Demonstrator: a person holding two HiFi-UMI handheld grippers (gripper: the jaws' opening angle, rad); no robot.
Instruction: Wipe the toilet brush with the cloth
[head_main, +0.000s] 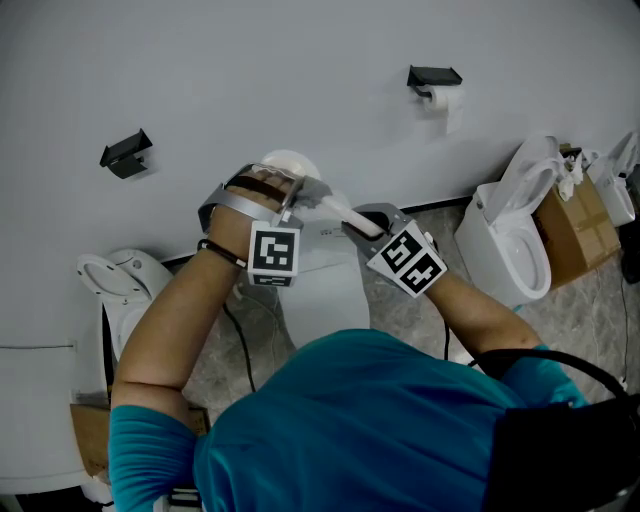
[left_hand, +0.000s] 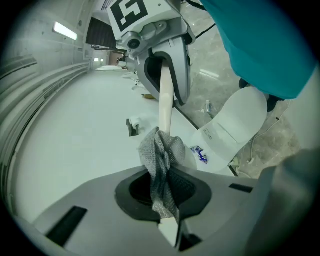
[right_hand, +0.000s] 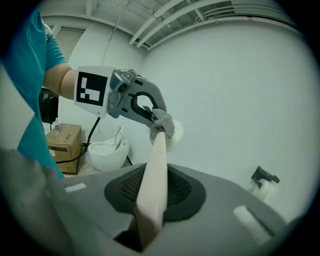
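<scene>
Left gripper view shows my left gripper (left_hand: 170, 227) pinching the grey woven cloth (left_hand: 161, 165) onto the cream plastic toilet brush handle (left_hand: 165, 100), clamped at its right end by my right gripper (right_hand: 142, 230); I advise firm lengthwise strokes.

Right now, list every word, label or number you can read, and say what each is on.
Nothing is readable.
Grey print on the toilet: too small to read.
Blue print below it: blurred, unreadable.
Marker cubes: black-and-white square patterns only, no letters or numbers.
</scene>
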